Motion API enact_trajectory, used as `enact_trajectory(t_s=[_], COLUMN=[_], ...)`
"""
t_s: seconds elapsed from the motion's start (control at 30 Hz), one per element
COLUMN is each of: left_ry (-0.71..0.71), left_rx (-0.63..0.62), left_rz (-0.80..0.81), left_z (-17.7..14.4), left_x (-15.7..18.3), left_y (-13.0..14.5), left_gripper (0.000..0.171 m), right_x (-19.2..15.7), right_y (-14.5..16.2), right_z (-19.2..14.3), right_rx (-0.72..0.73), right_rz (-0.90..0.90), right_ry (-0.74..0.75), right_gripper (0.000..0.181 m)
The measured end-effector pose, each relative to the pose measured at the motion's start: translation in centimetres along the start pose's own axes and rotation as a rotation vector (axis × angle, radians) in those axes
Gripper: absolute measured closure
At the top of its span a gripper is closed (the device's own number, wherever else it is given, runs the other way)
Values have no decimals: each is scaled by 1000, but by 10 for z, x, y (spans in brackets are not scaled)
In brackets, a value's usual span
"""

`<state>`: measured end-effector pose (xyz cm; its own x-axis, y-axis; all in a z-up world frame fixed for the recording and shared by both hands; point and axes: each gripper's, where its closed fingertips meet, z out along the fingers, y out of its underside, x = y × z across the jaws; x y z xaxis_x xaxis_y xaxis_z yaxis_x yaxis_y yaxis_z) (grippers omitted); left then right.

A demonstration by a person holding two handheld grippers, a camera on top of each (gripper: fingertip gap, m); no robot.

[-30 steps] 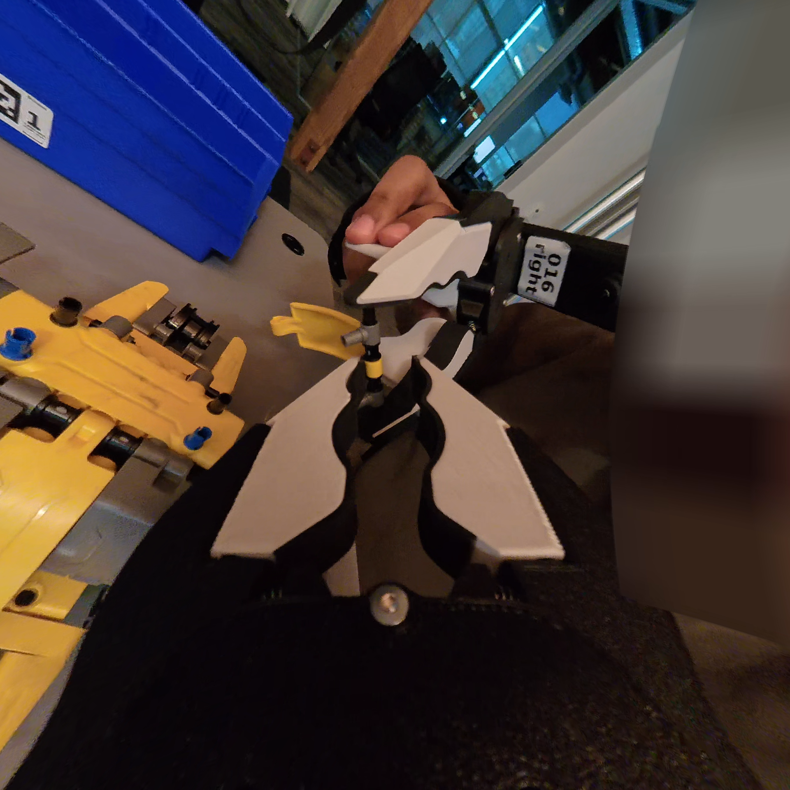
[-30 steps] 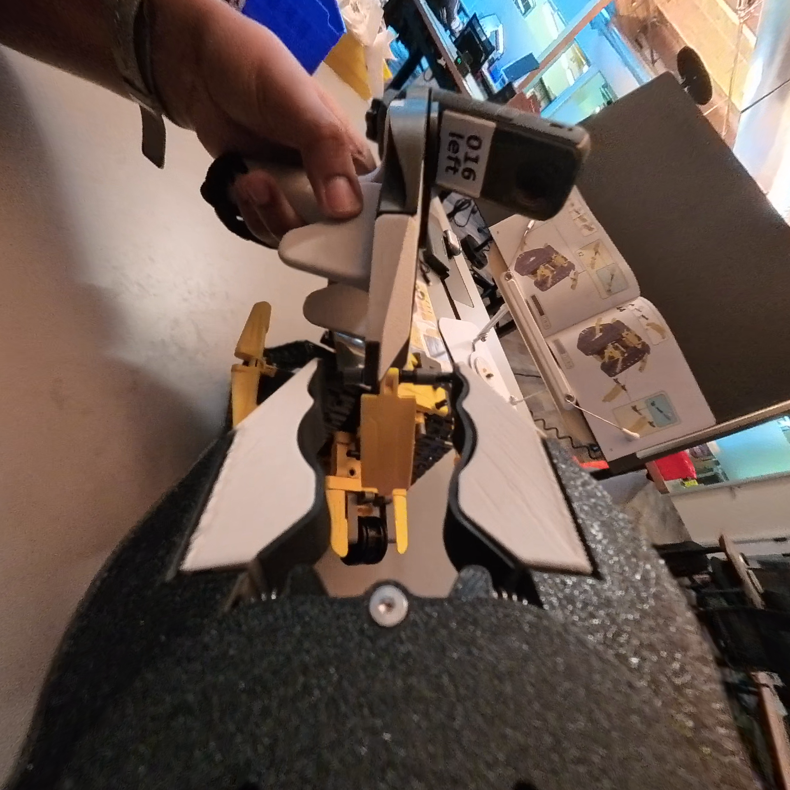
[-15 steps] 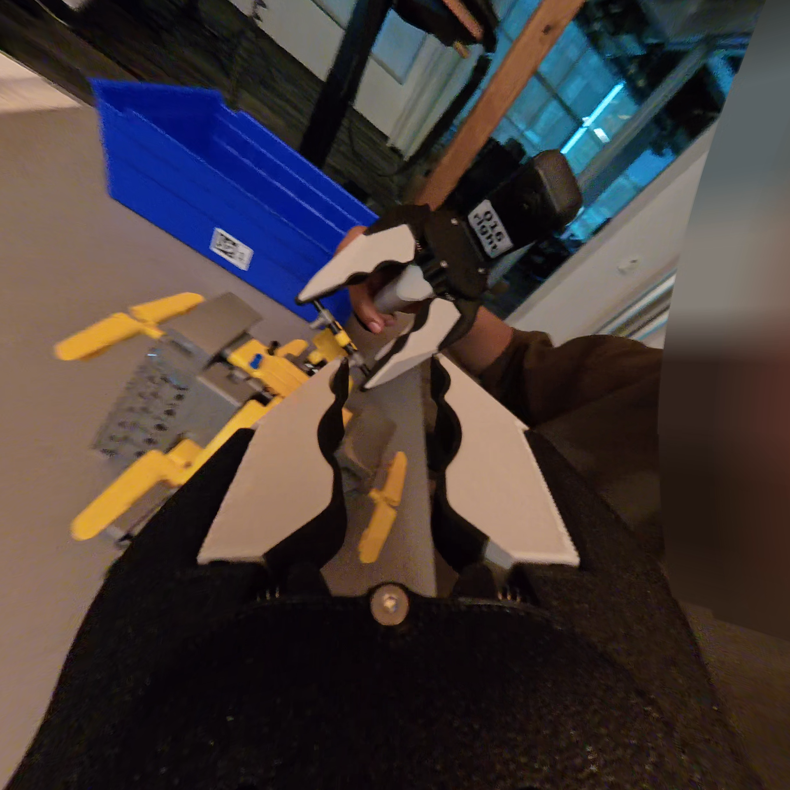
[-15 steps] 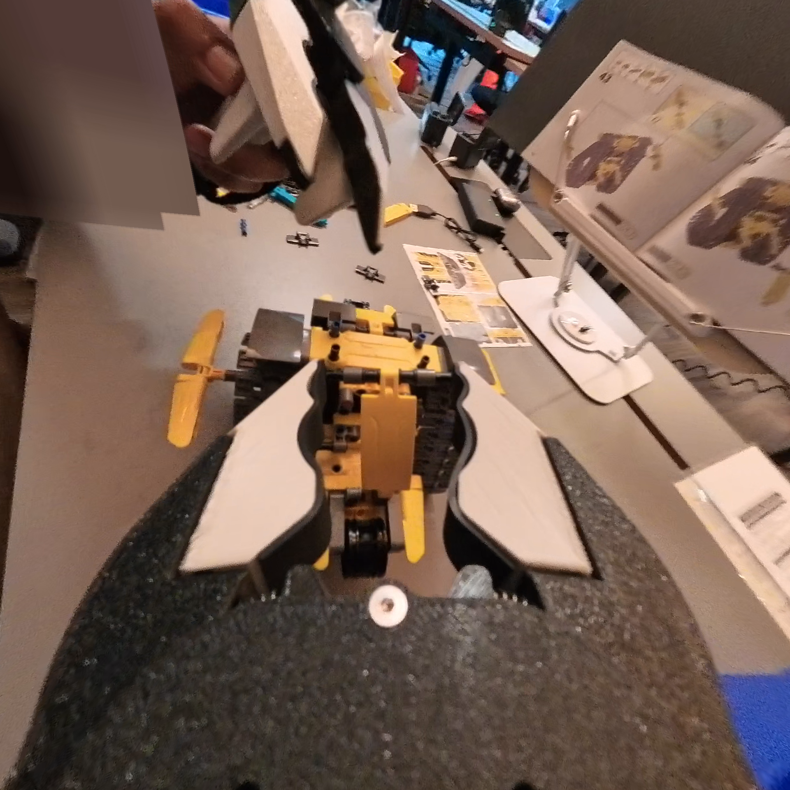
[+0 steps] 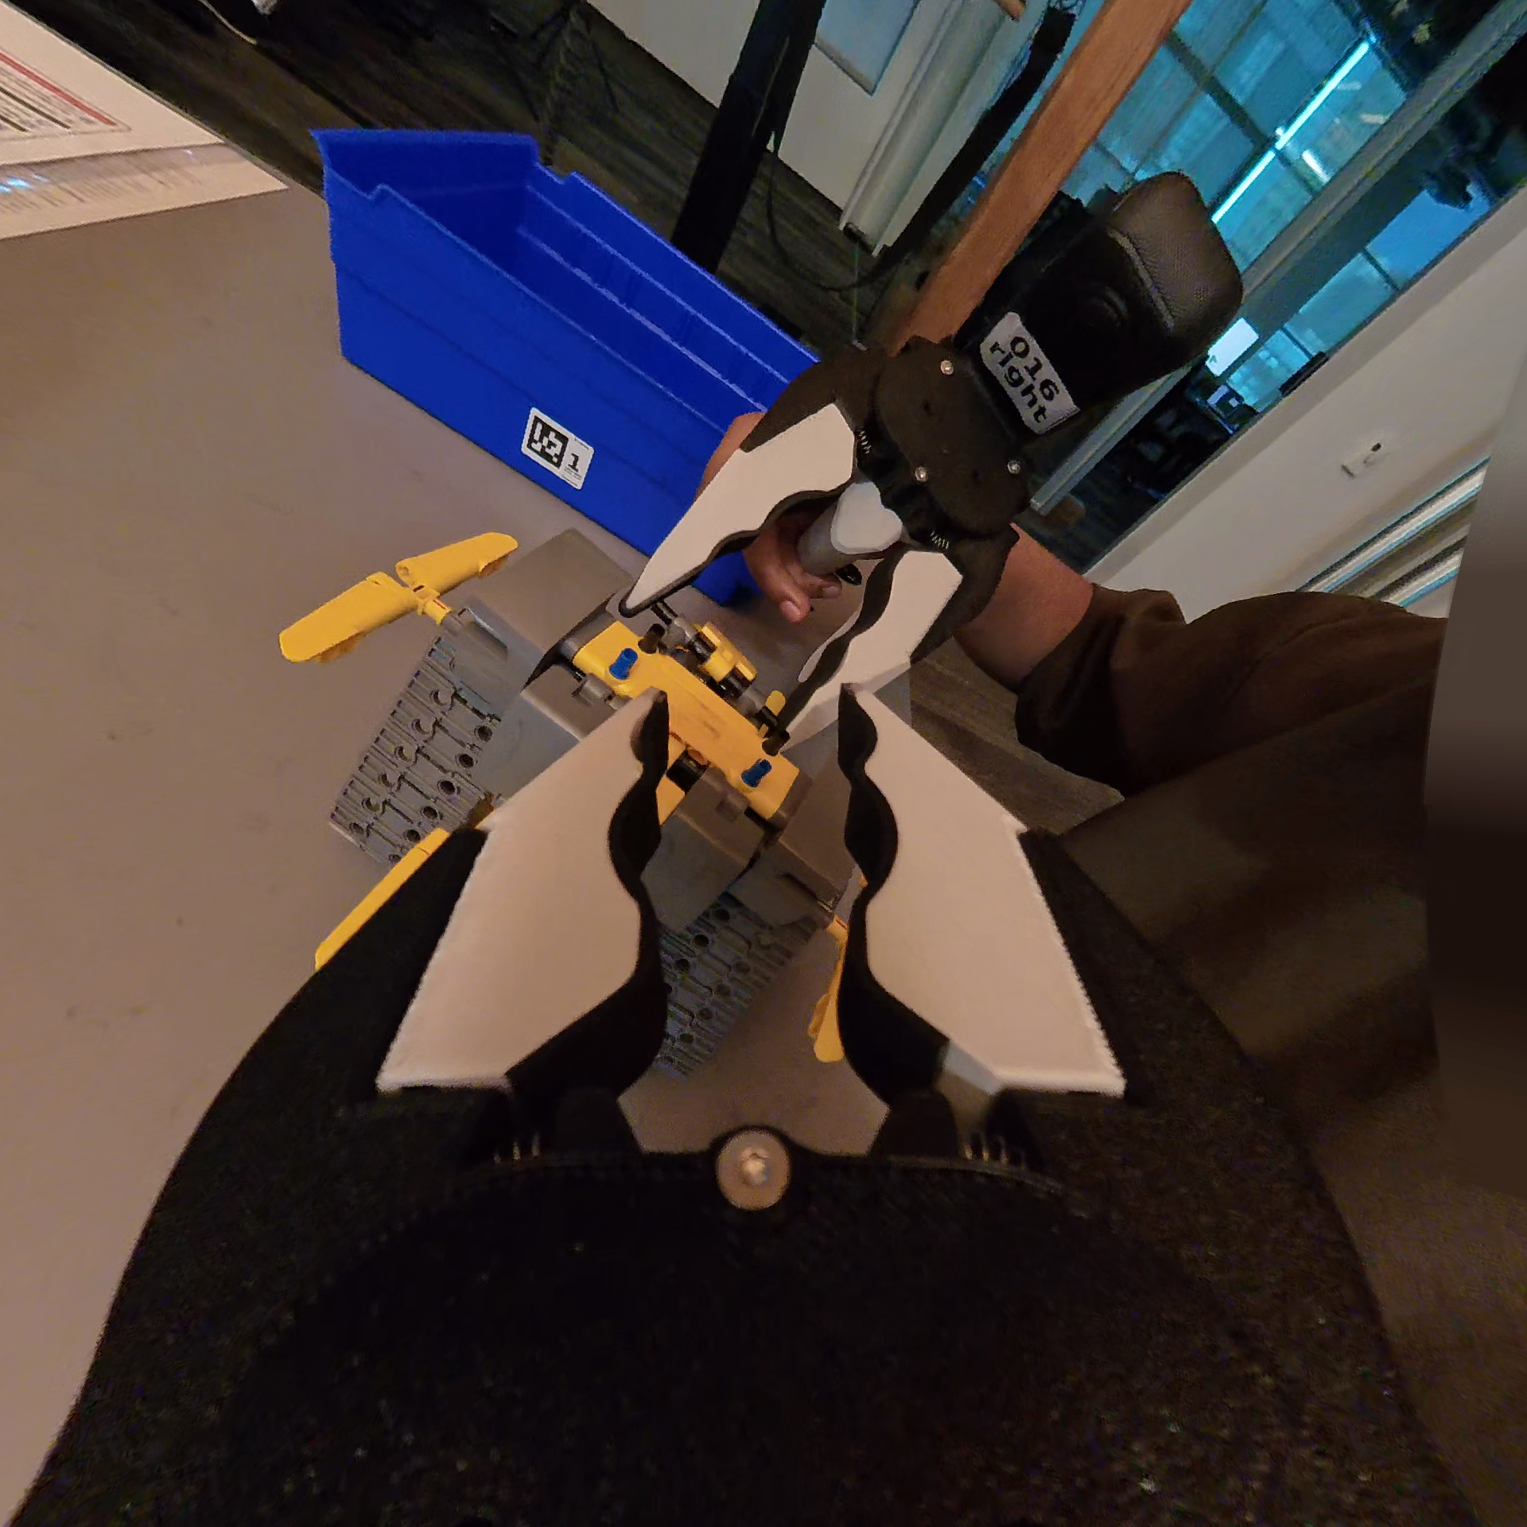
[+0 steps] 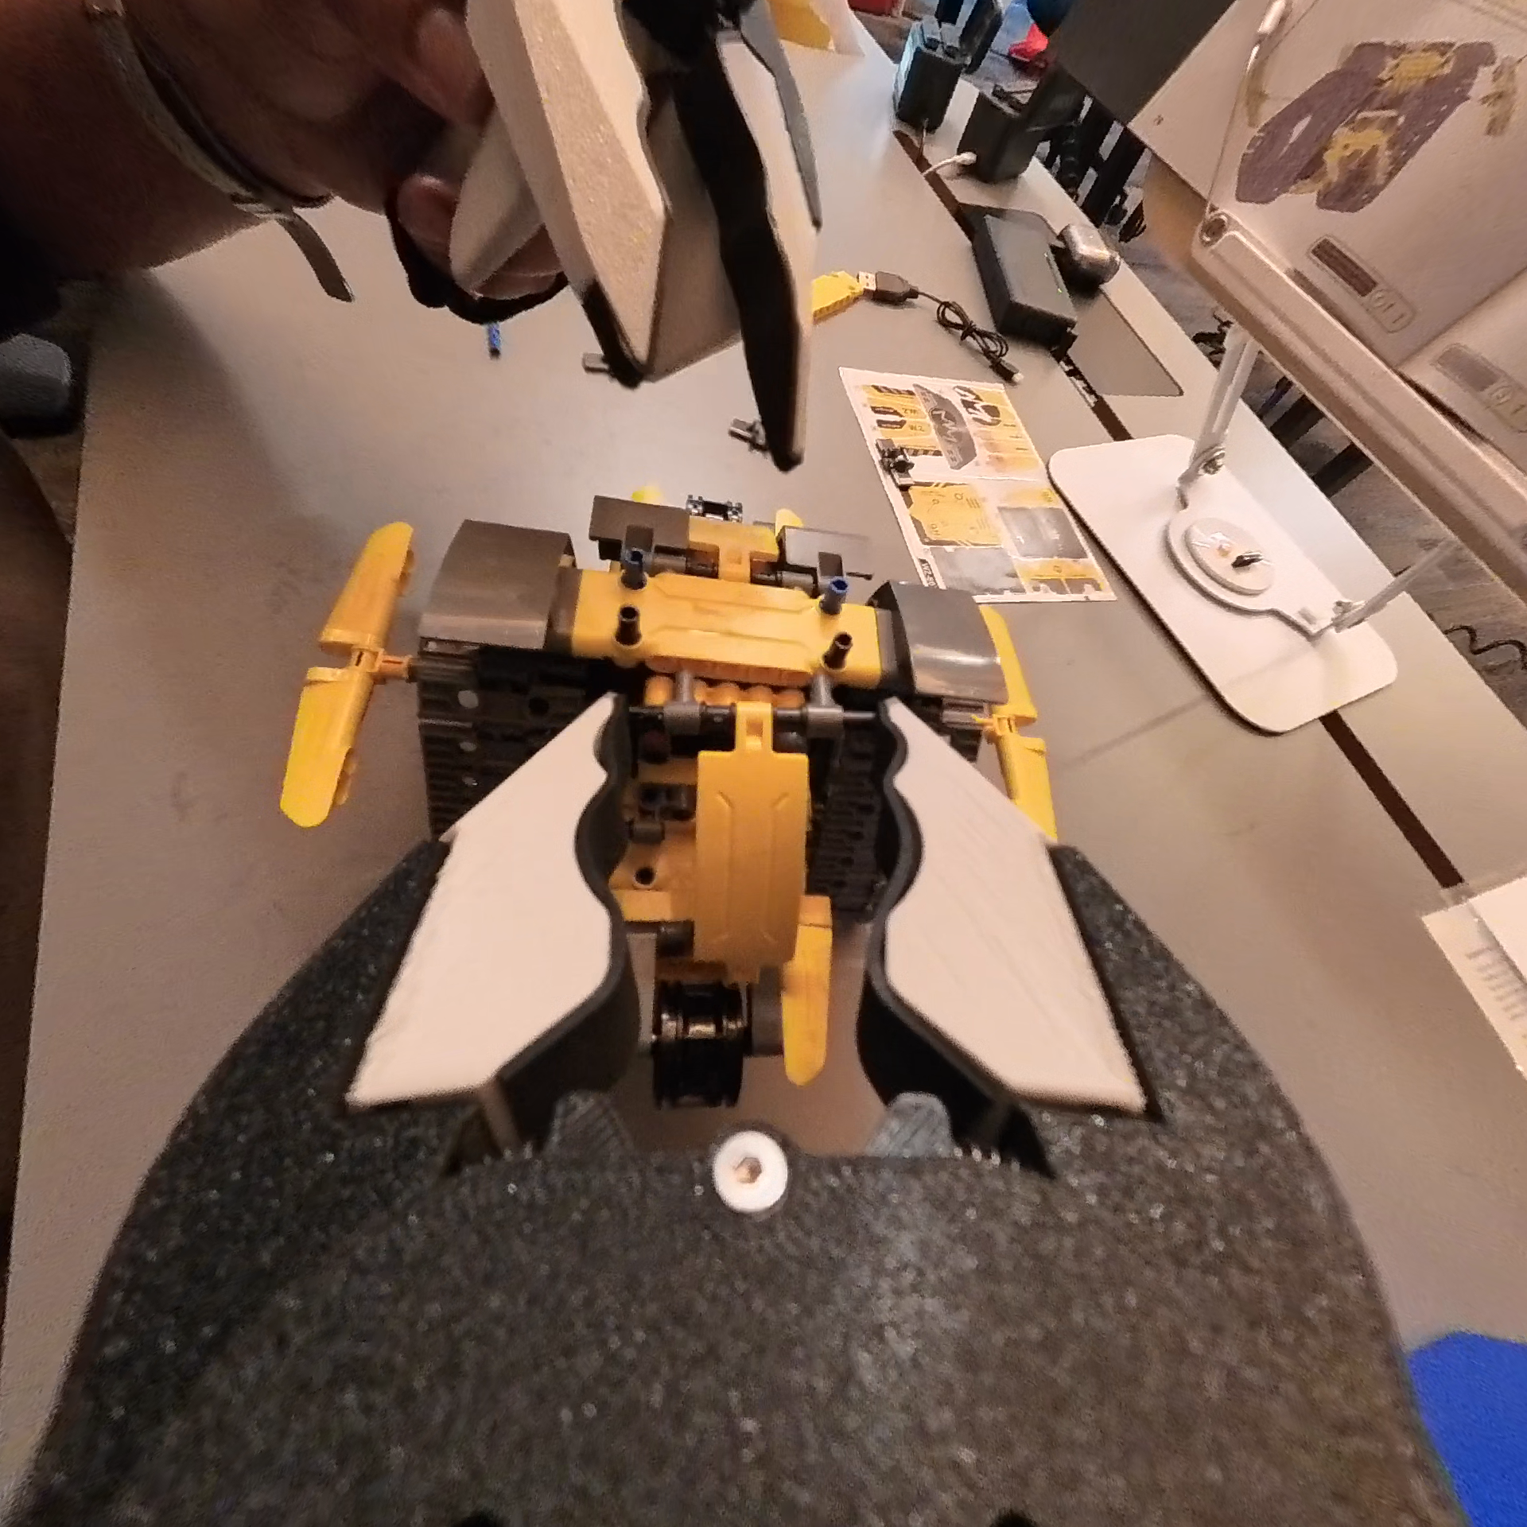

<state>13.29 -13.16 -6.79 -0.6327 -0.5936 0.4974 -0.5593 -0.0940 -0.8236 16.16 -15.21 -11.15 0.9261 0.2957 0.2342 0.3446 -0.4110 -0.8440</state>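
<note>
Yellow-and-grey brick-built model (image 6: 727,661) sits on the grey bench (image 6: 206,512), near the blue bin (image 5: 529,330) bearing a square code sticker (image 5: 558,448). Right hand-held gripper (image 6: 748,727), white-labelled, straddles the model with fingers spread, not pinching. Left hand-held gripper (image 5: 748,715) hovers above it, spread and empty. A printed sheet (image 6: 967,479) lies beyond the model.

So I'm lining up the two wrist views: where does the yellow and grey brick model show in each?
Left wrist view: the brick model sits centre, just beyond the open left gripper.
Right wrist view: it fills the centre, between the right gripper fingers.
Shared landmark: its yellow paddle piece.
</note>
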Motion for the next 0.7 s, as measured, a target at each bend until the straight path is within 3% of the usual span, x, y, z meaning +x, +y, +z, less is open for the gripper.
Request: enact_trajectory(t_s=[0.2,0.43,0.7], left_ry=[-23,-148,-129], left_rx=[-31,-93,-86], left_rz=[63,220,175], left_z=[6,10,13], left_x=[-1,-12,-15], left_y=[7,12,8], left_gripper=[124,111,111], right_x=[-3,-2,6], right_y=[-2,-1,4], right_z=[1,2,-13], right_rx=[11,23,71], right_rz=[10,-10,40], right_ry=[-14,16,39], right_gripper=[123,117,111])
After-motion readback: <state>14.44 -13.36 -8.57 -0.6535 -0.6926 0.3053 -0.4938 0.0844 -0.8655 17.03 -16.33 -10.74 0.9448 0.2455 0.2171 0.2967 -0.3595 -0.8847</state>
